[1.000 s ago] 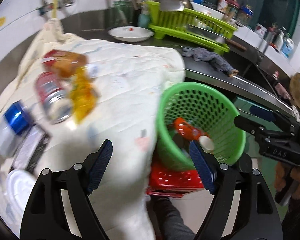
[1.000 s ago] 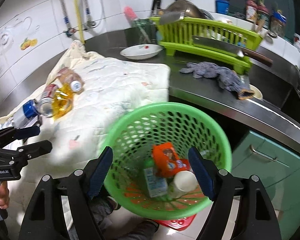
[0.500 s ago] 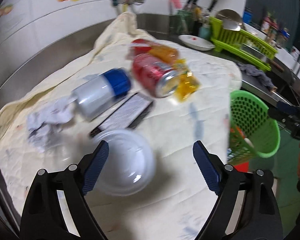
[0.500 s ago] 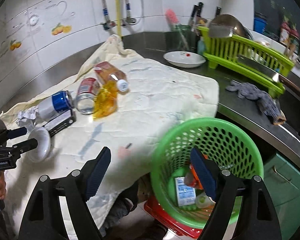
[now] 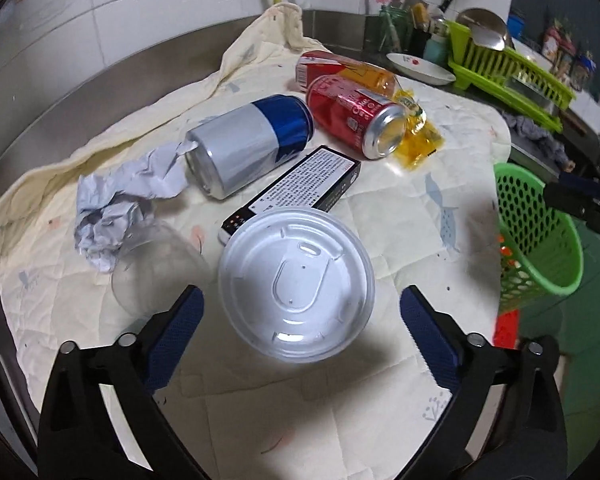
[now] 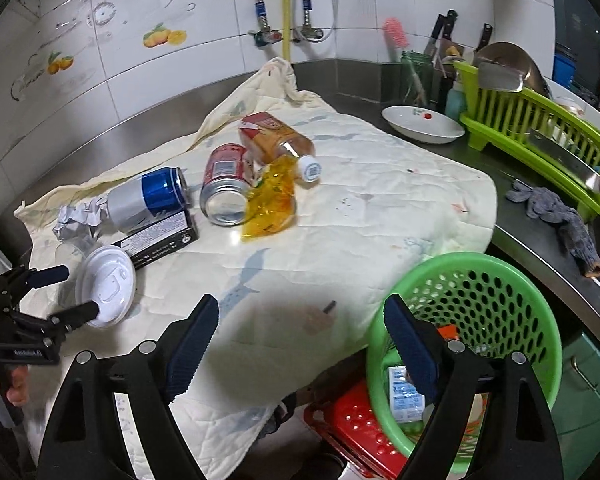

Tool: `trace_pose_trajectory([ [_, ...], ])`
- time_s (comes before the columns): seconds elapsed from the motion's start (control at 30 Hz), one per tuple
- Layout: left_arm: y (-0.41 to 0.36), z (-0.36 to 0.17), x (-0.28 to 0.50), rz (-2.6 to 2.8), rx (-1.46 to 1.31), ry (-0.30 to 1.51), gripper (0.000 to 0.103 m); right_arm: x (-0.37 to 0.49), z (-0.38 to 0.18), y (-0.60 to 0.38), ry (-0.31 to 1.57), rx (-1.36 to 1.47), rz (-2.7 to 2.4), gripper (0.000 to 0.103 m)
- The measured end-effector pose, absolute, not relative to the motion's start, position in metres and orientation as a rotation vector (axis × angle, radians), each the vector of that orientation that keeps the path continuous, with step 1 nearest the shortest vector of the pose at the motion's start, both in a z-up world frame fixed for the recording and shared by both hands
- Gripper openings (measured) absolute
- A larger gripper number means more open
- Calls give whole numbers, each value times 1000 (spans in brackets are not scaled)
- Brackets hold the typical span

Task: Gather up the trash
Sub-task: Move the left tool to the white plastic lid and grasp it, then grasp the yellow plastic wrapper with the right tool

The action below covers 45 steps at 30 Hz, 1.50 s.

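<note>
Item: lidded clear cup (image 5: 296, 284), on its side, nearest counter's edge; left gripper (image 5: 300, 320) spread wide, straddling it, probably for pickup; right gripper (image 6: 300, 340) wide, empty; green basket (image 6: 480, 280) right of cup, awaiting trash

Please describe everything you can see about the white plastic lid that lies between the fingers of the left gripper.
The white plastic lid is round and glossy, with a raised rim and a moulded oval sip tab at its centre. It seems to sit on a clear plastic cup lying on its side on the cream quilted cloth. Its upper edge overlaps the black box. The left gripper is open, its fingers on either side of the lid without touching it. The lid looks intact and clean.
</note>
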State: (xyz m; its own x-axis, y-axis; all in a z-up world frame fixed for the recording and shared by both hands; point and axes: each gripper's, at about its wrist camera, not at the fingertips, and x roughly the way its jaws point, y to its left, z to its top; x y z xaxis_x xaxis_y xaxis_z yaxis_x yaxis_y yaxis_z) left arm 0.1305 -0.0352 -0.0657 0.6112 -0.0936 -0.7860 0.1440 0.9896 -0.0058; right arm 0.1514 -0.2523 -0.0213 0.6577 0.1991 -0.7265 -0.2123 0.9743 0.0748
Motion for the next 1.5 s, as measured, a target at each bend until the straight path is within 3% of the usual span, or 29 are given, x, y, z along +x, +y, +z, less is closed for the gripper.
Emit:
trace_pose_trajectory([
  [1.0, -46, -98, 156, -94, 145, 970, 98, 181, -37, -221, 871, -54, 283, 82],
  [1.1, -44, -96, 155, -101, 133, 959, 91, 187, -36, -219, 874, -47, 289, 82],
  [1.5, -31, -82, 148, -133, 80, 924, 89, 226, -33, -209, 895, -15, 294, 82],
])
